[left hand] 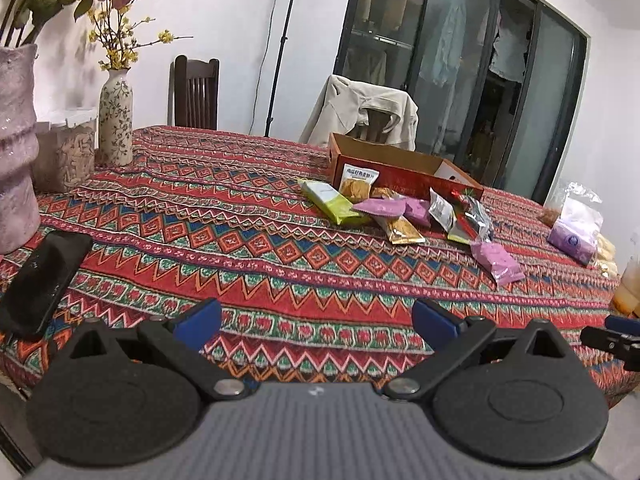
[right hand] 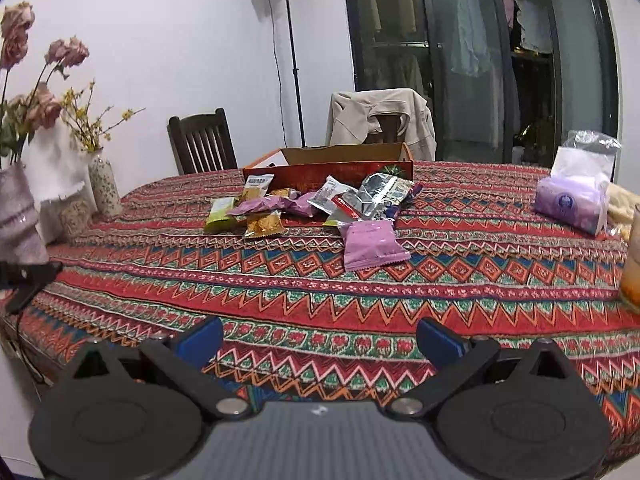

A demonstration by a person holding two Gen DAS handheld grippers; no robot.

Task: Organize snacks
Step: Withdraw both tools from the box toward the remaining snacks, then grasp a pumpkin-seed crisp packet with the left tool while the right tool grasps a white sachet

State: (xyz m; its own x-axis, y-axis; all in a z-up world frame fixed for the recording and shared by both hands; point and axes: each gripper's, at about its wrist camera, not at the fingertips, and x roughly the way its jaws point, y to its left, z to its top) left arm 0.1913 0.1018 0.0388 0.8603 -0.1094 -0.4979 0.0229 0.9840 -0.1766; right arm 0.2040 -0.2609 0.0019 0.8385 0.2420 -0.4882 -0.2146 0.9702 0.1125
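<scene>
Both the left tongs [left hand: 316, 320] and the right tongs [right hand: 320, 338] stand wide open and empty, low over the near edge of the patterned surface [right hand: 360, 292]. The snack packets [right hand: 316, 204] lie heaped well ahead, against the open cardboard box [right hand: 344, 160]; one purple packet [right hand: 370, 244] lies nearest the right tongs.

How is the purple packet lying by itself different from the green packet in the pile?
The lone purple packet is squarish and lies apart, nearest the cameras; the green packet is longer and narrower, at the pile's left edge, touching other snacks. Both lie flat on the tablecloth, outside the cardboard box.
</scene>
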